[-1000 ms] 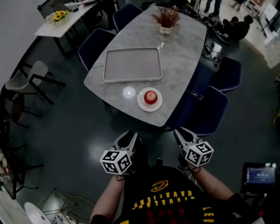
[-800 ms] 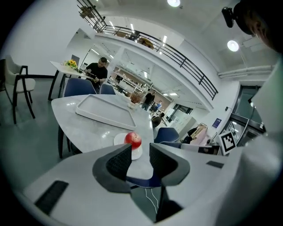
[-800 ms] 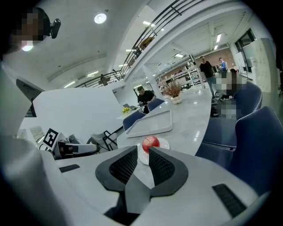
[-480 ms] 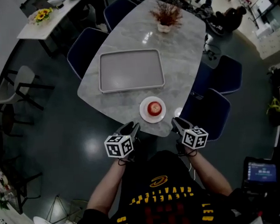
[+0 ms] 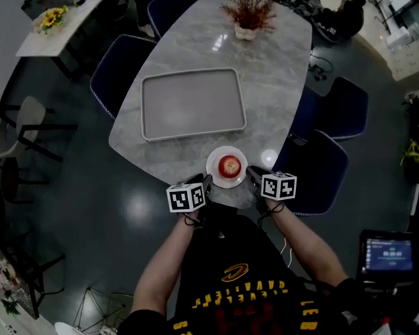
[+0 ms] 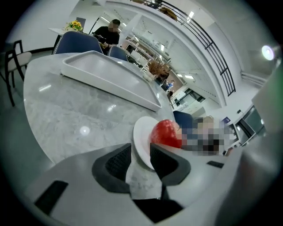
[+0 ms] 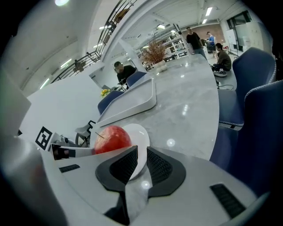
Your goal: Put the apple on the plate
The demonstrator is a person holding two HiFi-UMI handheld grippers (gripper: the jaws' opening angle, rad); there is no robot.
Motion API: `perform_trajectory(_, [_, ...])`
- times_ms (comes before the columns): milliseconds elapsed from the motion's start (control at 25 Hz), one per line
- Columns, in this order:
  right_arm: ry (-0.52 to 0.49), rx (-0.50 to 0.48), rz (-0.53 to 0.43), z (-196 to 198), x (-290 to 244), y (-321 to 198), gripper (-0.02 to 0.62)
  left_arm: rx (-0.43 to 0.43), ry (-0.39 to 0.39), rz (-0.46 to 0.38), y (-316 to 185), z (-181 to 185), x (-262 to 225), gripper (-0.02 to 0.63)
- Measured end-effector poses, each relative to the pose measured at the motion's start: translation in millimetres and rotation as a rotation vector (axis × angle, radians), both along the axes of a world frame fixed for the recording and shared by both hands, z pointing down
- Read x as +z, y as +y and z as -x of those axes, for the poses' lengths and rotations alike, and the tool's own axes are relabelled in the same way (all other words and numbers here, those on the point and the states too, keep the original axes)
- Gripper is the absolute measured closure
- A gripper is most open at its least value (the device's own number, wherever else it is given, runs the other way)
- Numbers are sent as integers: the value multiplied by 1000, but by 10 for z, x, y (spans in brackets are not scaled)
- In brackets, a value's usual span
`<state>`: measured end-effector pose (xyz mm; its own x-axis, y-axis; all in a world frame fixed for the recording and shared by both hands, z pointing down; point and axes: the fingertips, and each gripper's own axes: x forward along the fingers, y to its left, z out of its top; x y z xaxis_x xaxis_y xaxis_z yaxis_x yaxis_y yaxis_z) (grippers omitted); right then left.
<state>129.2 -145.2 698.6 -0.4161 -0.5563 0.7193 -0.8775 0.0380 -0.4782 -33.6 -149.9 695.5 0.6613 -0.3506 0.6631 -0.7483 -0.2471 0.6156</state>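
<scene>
A red apple [image 5: 229, 166] sits on a small white plate [image 5: 214, 159] at the near edge of the marble table [image 5: 275, 90]. My left gripper [image 5: 205, 182] is at the plate's left rim and my right gripper [image 5: 252, 174] at its right rim. In the left gripper view the plate [image 6: 140, 141] has its edge in the narrow gap of the left gripper [image 6: 140, 161], with the apple [image 6: 167, 133] just beyond. In the right gripper view the plate's [image 7: 140, 134] rim likewise fills the slot of the right gripper [image 7: 141, 161], the apple [image 7: 112, 137] to its left.
A grey rectangular tray [image 5: 192, 105] lies farther back on the table, and a potted dry plant [image 5: 247, 18] stands at the far end. Blue chairs [image 5: 321, 168] flank the table on both sides. A person sits at a distant table in the gripper views.
I have stepped up to the table. Both grippers moved forward from in front of my chest to the plate's two sides, and its rim now sits between each pair of jaws.
</scene>
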Motion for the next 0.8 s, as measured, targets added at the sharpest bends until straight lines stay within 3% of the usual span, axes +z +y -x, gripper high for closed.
perform_trajectory(240, [-16,-5,64,106,323,-64,531,-36,-65,54,-57,74,302,485])
perform_trajectory(400, [-60,4,73,127,330,-7,531,-43,-27,64,4,-34,278,485])
perform_trajectory(520, [-116,11,81,90,282,-67,531,-45,-41,60,-67,-121,224,486])
perform_trajectory(600, [-162,14,88,89,287,-98,534,-72,-35,77,-112,-119,243,490])
perform_trajectory(680, [-201,19,99,109,310,-87,541,-116,-14,105,-120,-65,296,545])
perform_trajectory(800, [-258,30,116,149,308,-62,552,-167,22,134,-97,6,332,554])
